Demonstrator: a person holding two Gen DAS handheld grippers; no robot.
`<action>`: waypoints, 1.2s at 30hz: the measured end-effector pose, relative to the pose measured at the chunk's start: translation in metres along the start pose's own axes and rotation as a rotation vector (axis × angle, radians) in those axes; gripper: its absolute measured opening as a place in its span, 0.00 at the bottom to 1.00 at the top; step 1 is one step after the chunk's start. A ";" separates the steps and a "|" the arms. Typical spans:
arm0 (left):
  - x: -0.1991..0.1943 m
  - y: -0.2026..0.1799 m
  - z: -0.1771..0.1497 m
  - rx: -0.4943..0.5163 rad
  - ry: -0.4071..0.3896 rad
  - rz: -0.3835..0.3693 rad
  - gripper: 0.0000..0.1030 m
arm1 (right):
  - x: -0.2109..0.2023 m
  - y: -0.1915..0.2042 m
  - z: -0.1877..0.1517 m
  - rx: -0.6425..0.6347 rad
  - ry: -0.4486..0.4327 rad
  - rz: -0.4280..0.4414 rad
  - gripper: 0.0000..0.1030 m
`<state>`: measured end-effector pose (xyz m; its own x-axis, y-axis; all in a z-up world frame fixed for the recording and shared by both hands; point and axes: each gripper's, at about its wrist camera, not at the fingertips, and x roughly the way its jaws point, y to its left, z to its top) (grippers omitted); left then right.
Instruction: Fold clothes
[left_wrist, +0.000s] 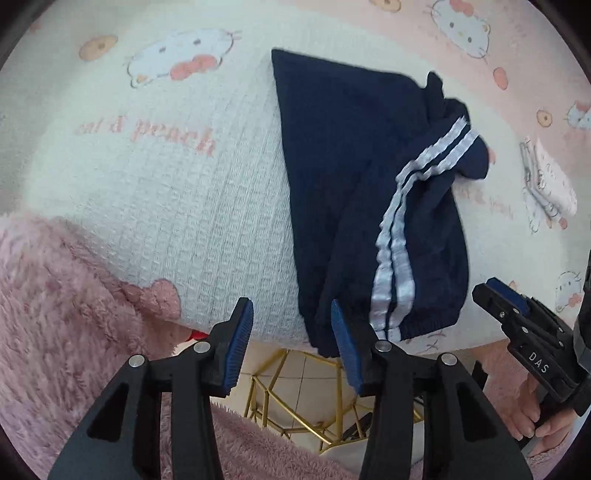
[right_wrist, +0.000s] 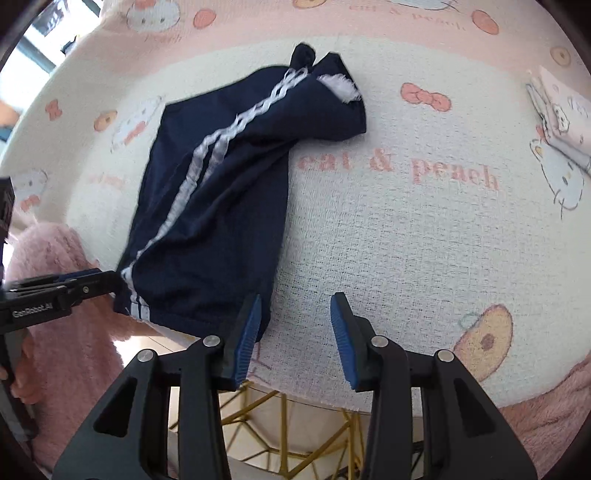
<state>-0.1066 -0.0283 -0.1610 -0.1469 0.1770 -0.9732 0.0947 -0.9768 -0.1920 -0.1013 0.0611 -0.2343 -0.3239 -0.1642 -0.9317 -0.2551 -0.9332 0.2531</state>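
Observation:
A pair of navy blue shorts (left_wrist: 354, 192) with two white side stripes lies loosely folded on a white and pink cat-print towel (left_wrist: 184, 206); the elastic waistband is at the near table edge. It also shows in the right wrist view (right_wrist: 221, 192). My left gripper (left_wrist: 293, 343) is open and empty, its jaws just off the waistband's left corner. My right gripper (right_wrist: 295, 339) is open and empty at the waistband's right corner. The right gripper shows in the left wrist view (left_wrist: 517, 310). The left gripper shows in the right wrist view (right_wrist: 74, 286).
A small folded white cloth (left_wrist: 550, 177) lies at the towel's far right, also in the right wrist view (right_wrist: 565, 110). Pink fluffy sleeves (left_wrist: 62, 295) flank the grippers. A gold wire frame (left_wrist: 295, 398) stands on the floor below the table edge.

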 end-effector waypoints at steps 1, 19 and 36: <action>-0.007 -0.006 0.009 0.030 -0.028 -0.021 0.45 | -0.010 -0.007 0.004 0.021 -0.025 0.015 0.38; 0.082 -0.137 0.132 0.359 -0.010 -0.194 0.45 | 0.005 -0.029 0.103 -0.085 -0.036 -0.197 0.38; 0.002 -0.042 0.137 0.171 -0.230 -0.178 0.03 | -0.008 -0.023 0.135 -0.084 -0.091 -0.198 0.39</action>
<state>-0.2452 -0.0039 -0.1373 -0.3665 0.3335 -0.8686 -0.1162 -0.9427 -0.3129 -0.2154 0.1270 -0.1975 -0.3572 0.0509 -0.9326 -0.2466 -0.9682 0.0416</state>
